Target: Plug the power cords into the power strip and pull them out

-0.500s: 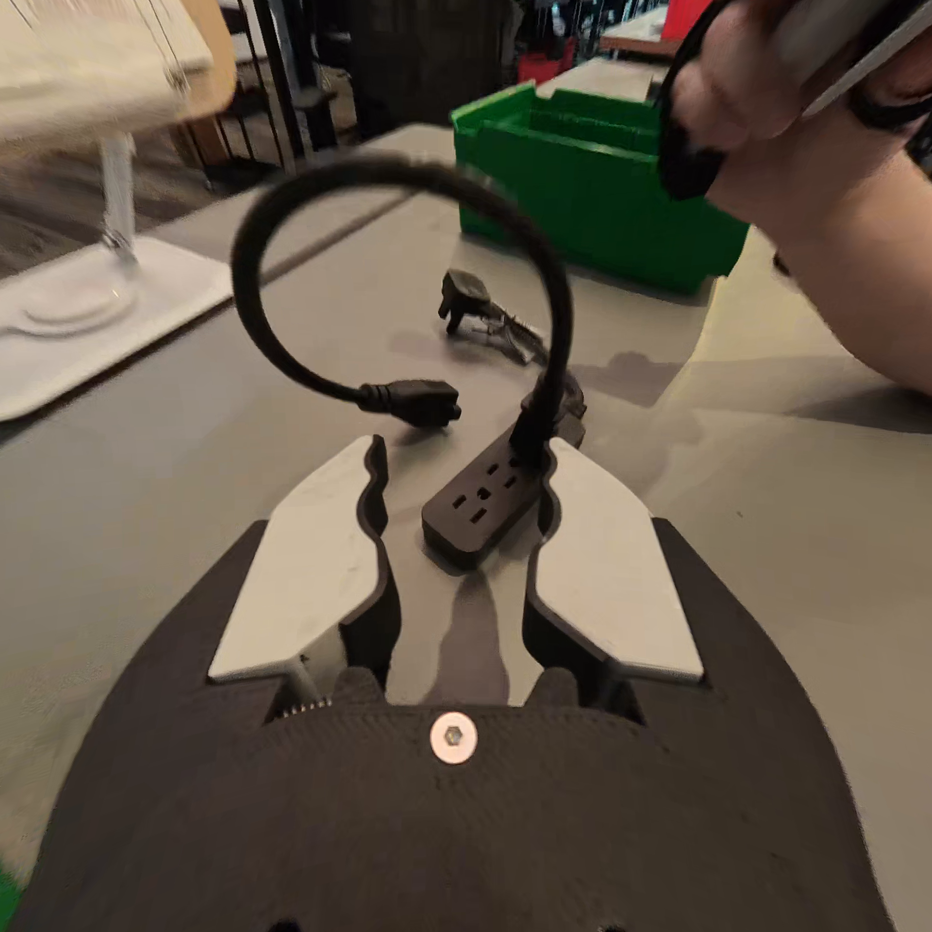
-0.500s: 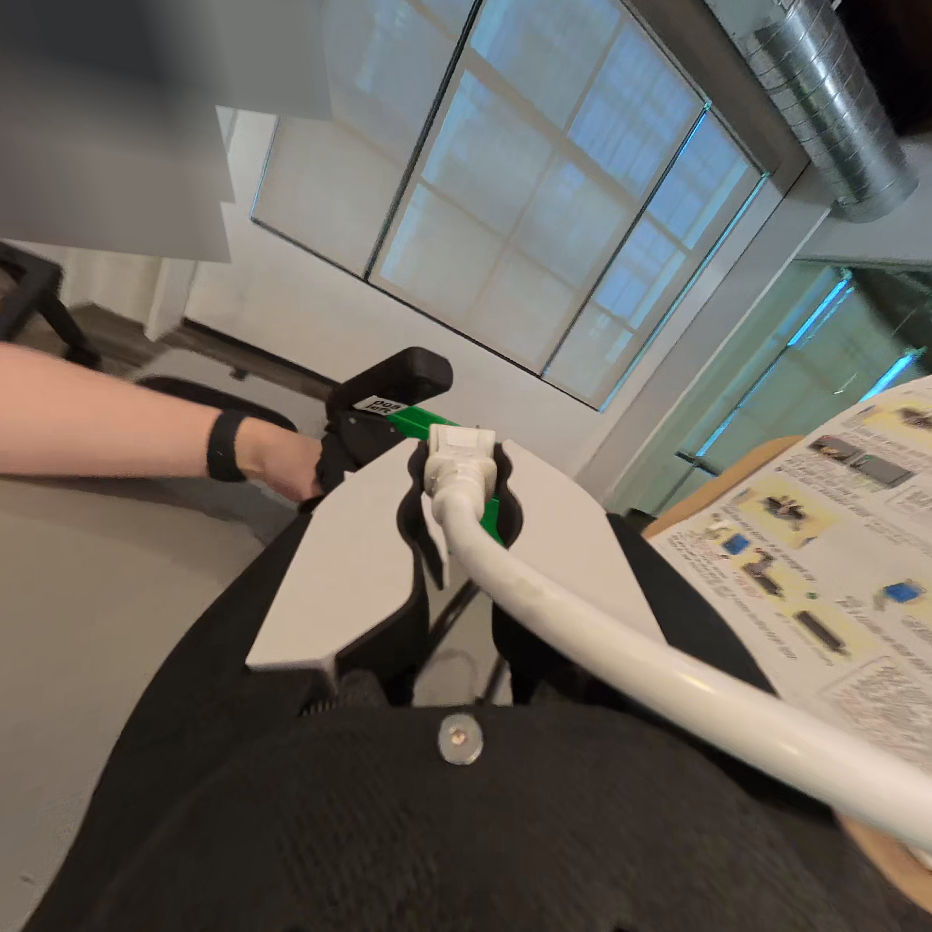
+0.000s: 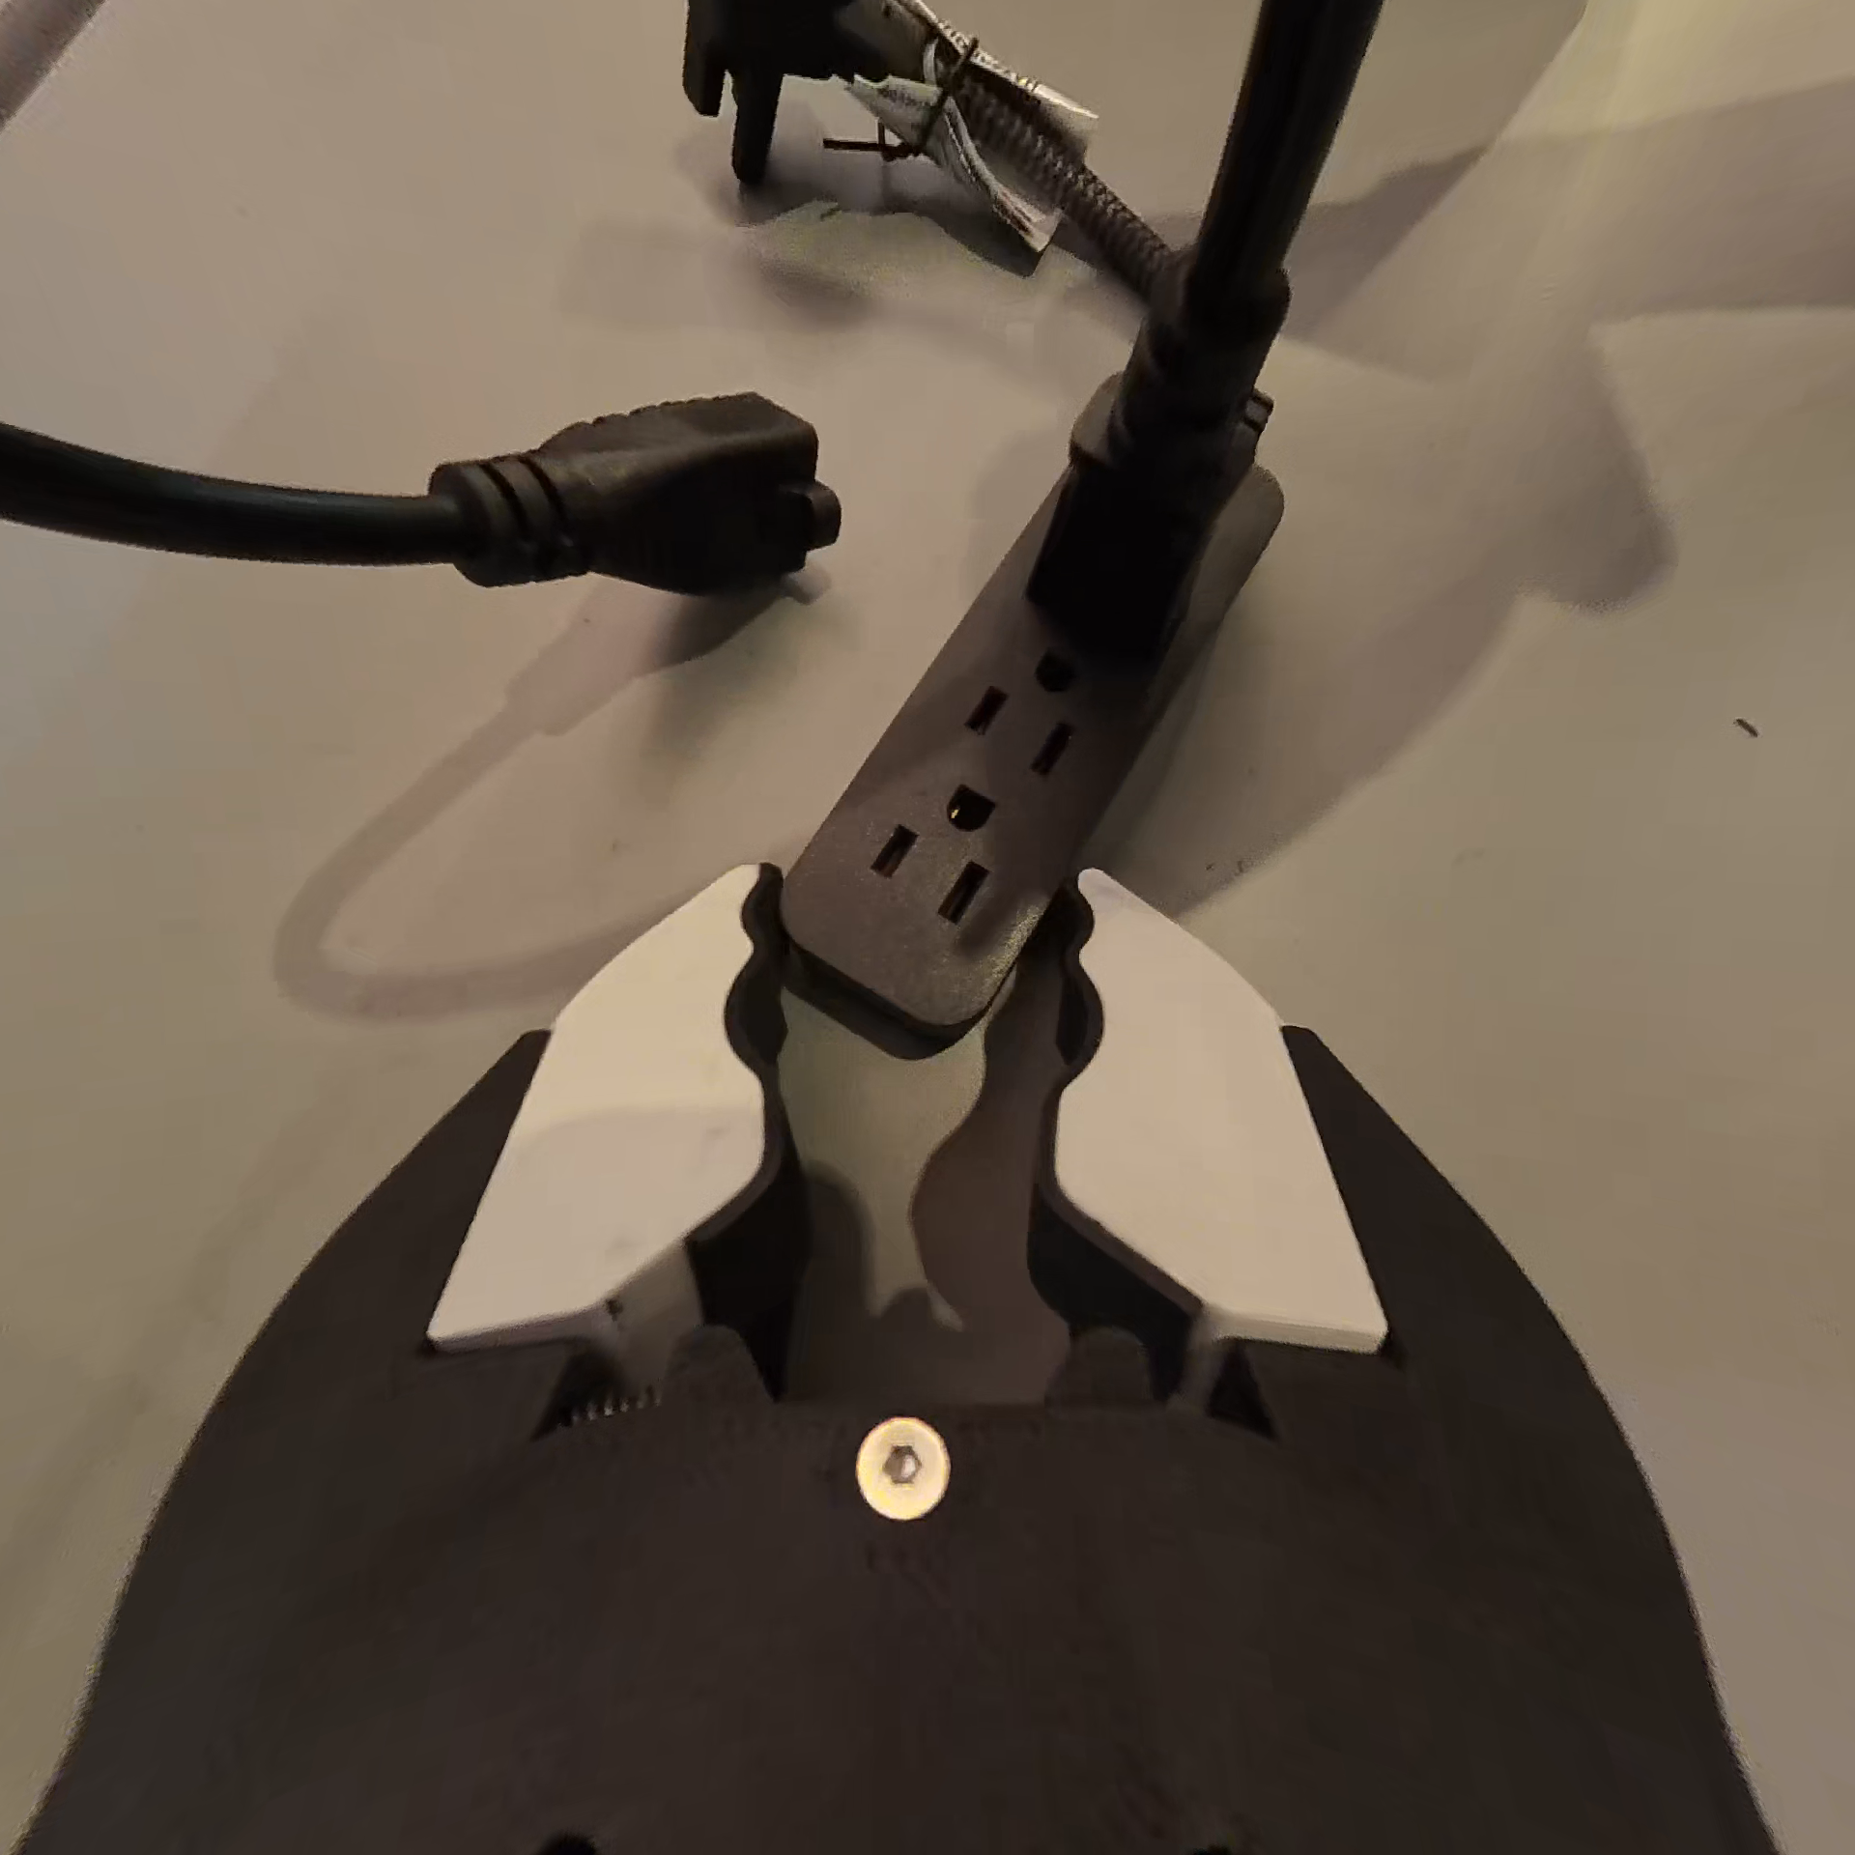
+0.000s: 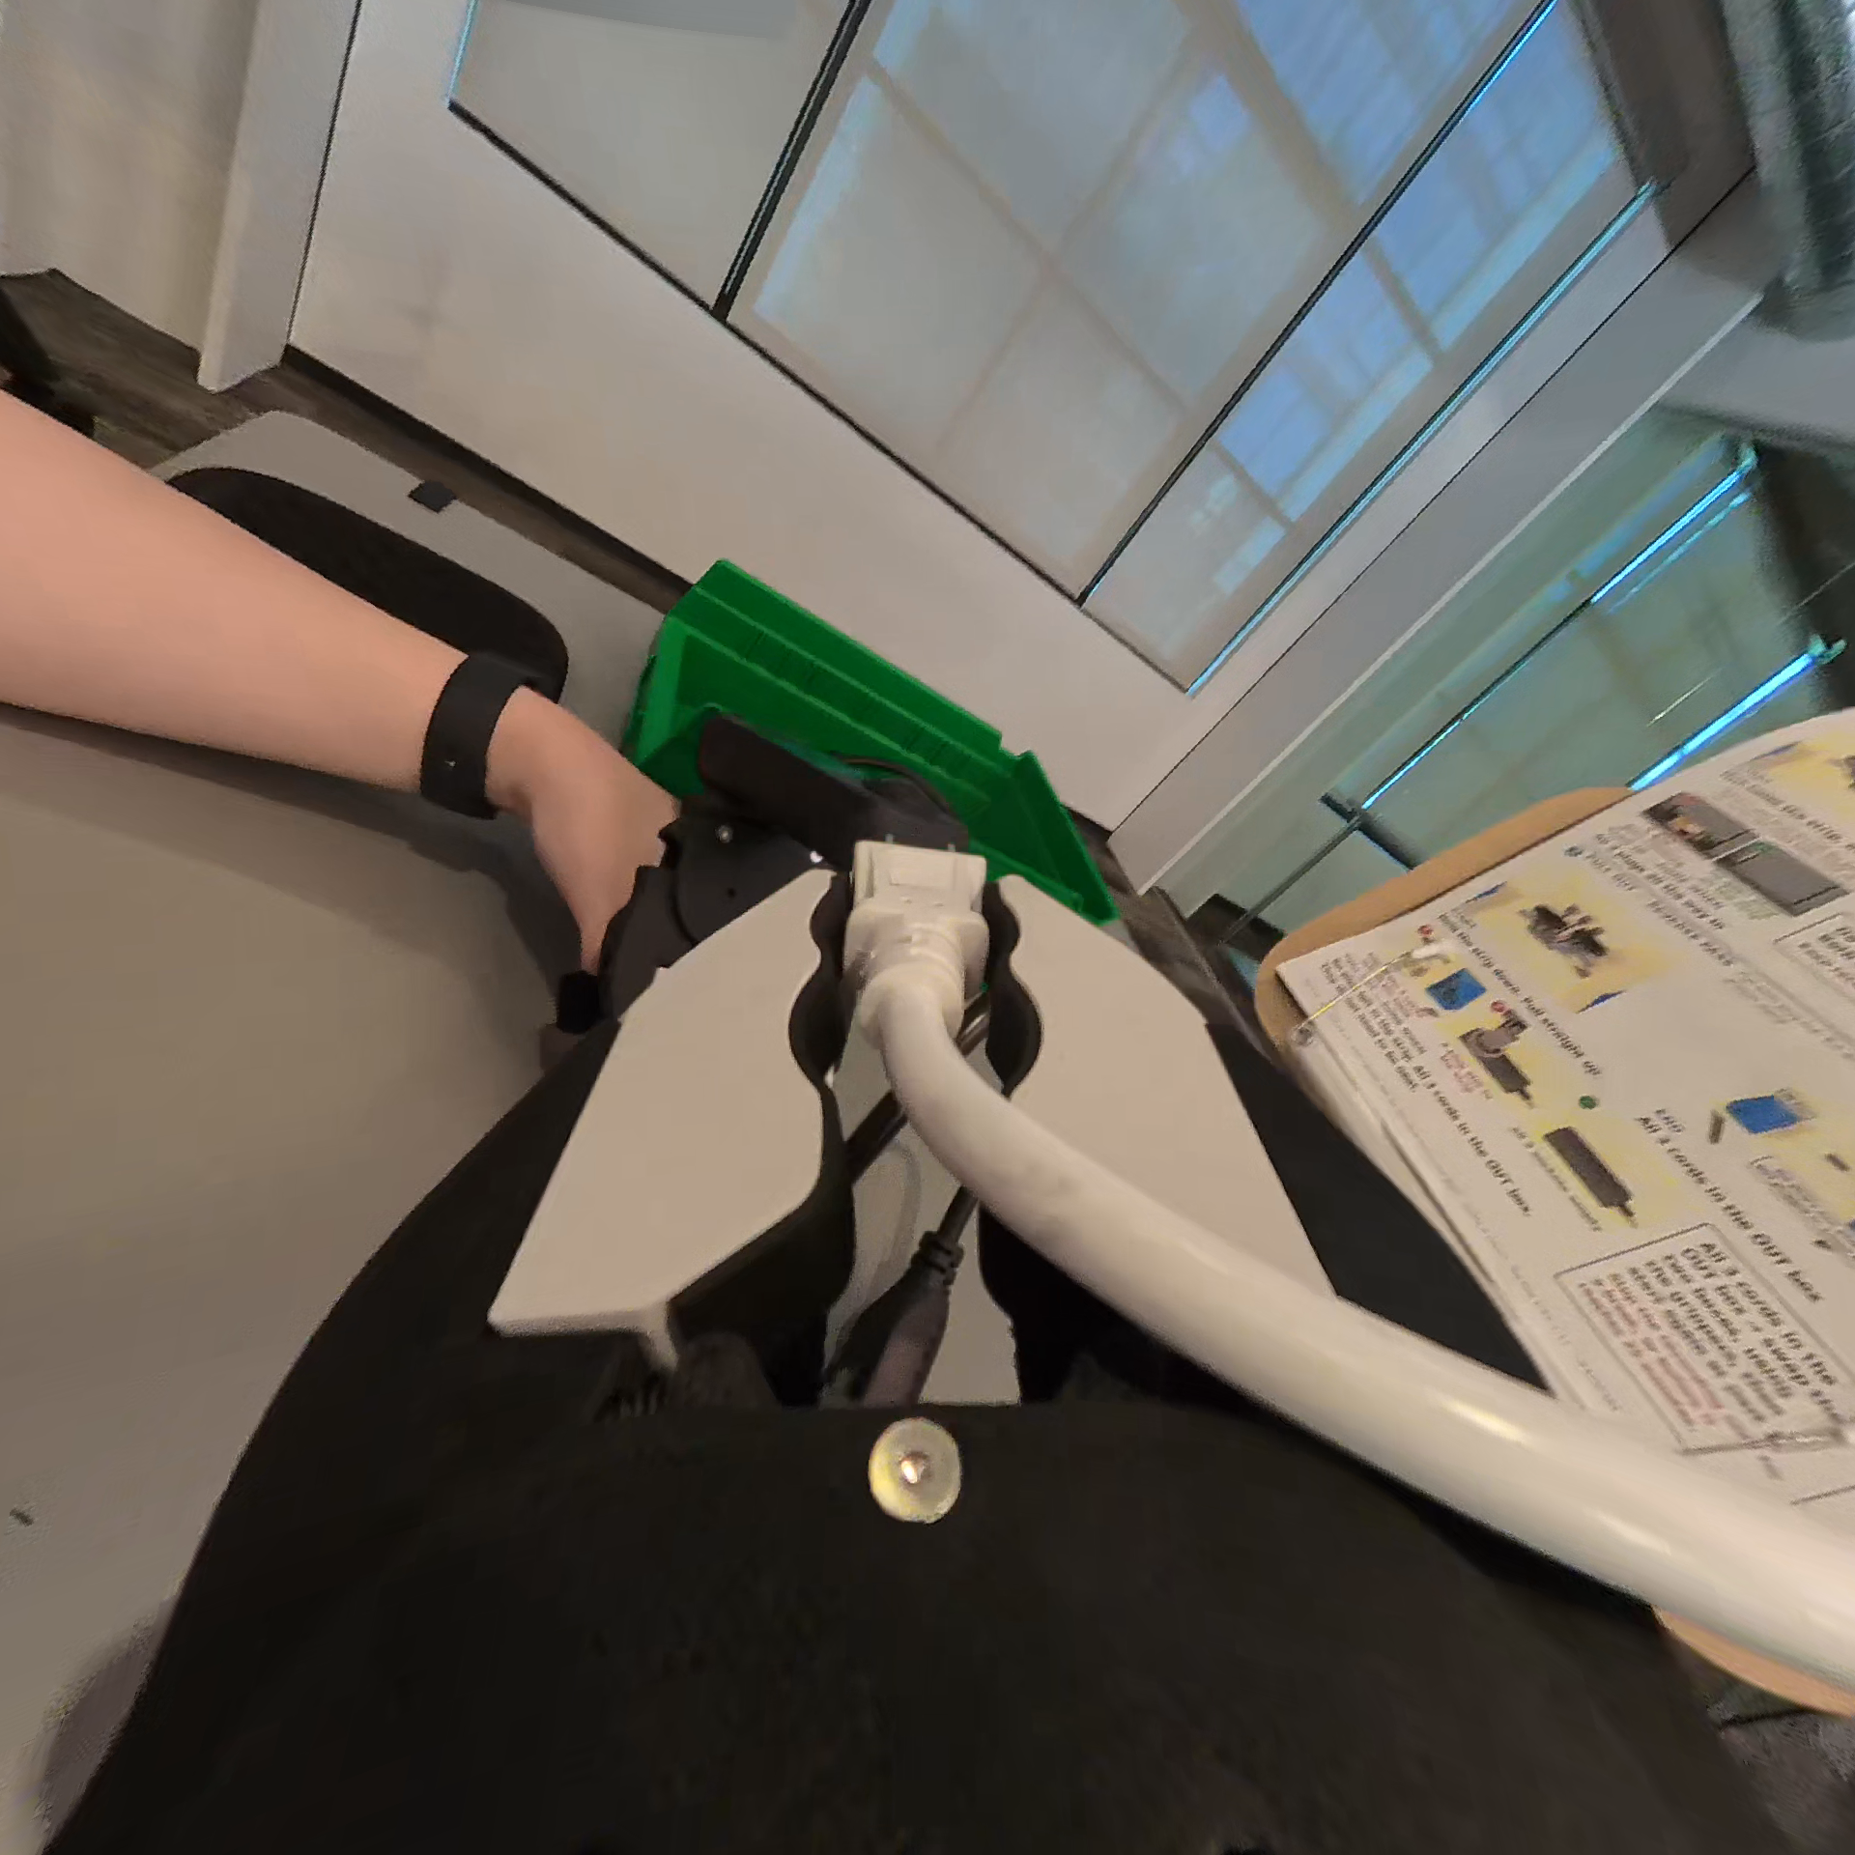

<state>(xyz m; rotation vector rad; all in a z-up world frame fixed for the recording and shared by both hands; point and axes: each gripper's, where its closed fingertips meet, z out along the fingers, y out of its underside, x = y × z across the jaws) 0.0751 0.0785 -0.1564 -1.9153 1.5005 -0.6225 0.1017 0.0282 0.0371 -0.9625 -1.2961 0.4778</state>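
Black textured tool point(image 3: 913, 929) body, pale grey wavy-edged fingers point(image 3: 642, 1104), silver hex screw point(image 3: 901, 1468), black wristband point(image 4: 467, 735)

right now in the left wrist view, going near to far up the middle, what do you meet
left gripper → power strip, its near end between the fingers → black plug seated in the strip's far outlet → braided cord with its plug on the table

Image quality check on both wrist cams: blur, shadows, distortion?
Left wrist view: sharp, dim warm light, soft shadows of the black cord and power strip on the table. Right wrist view: brighter daylight from the window, wide-angle tilt, white plug sharp, edges slightly smeared.
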